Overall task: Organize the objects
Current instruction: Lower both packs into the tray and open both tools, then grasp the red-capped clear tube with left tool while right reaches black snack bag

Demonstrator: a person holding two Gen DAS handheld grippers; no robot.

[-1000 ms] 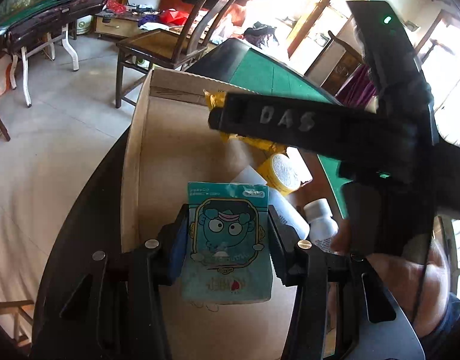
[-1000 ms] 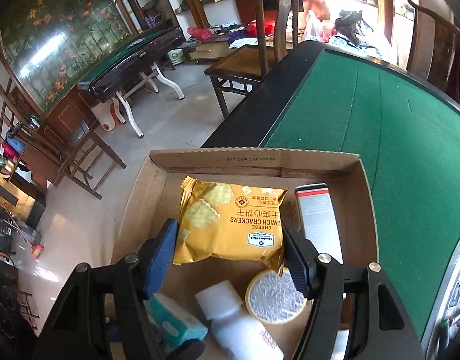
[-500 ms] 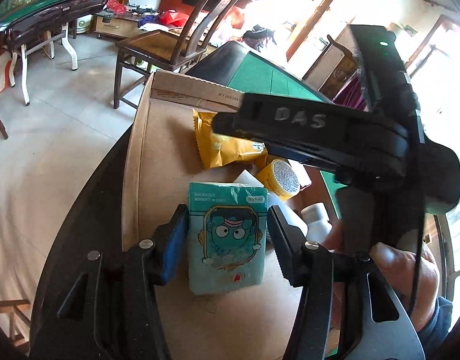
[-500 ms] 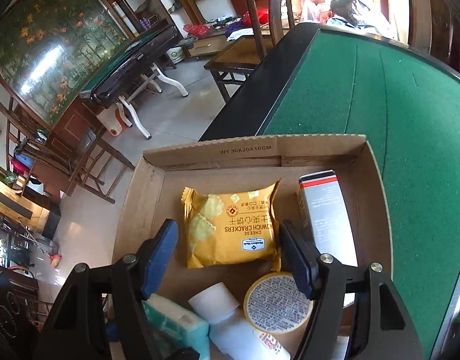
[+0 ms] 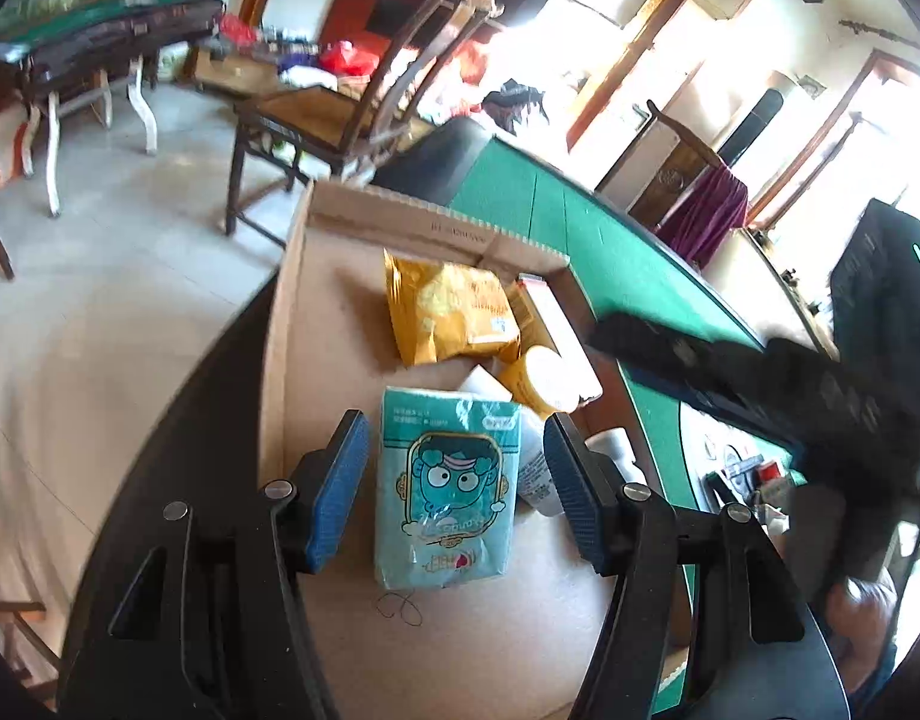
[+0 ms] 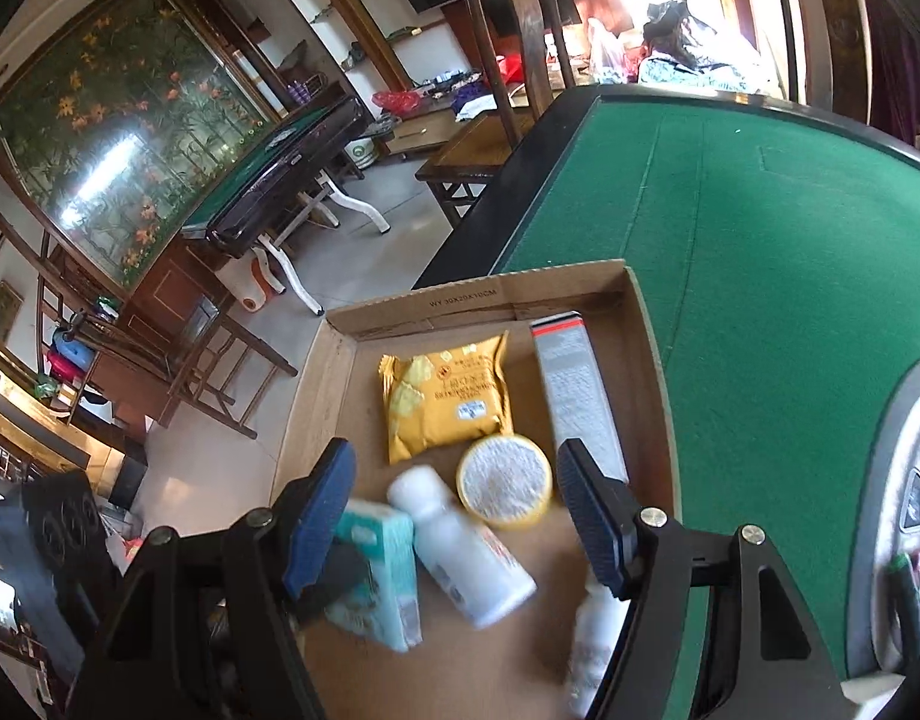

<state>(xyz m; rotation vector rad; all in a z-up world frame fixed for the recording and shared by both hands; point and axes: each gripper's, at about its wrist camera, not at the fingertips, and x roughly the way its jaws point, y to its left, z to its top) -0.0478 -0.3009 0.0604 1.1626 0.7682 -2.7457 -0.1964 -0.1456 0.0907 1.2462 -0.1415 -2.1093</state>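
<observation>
A teal tissue pack (image 5: 444,486) lies flat on the floor of a shallow cardboard box (image 5: 285,312). My left gripper (image 5: 453,423) straddles it with jaws opening, and both blue pads stand clear of the pack. The yellow cracker pack (image 6: 447,396), a yellow-rimmed round tub (image 6: 505,480), a white bottle (image 6: 466,552) and a long grey carton (image 6: 580,396) also lie in the box. My right gripper (image 6: 455,450) hovers above them, open with nothing between its pads. The tissue pack (image 6: 381,576) shows at that view's lower left.
The box sits at the corner of a green felt table (image 6: 760,240) with a black padded rim. A second white bottle (image 6: 592,642) lies by the box's right wall. A wooden chair (image 6: 508,60) stands beyond the table. A round centre panel (image 6: 916,480) lies to the right.
My left jaws have spread off the tissue pack, which now rests on the box floor. My right gripper has drawn back from the cracker pack and swung aside to the right.
</observation>
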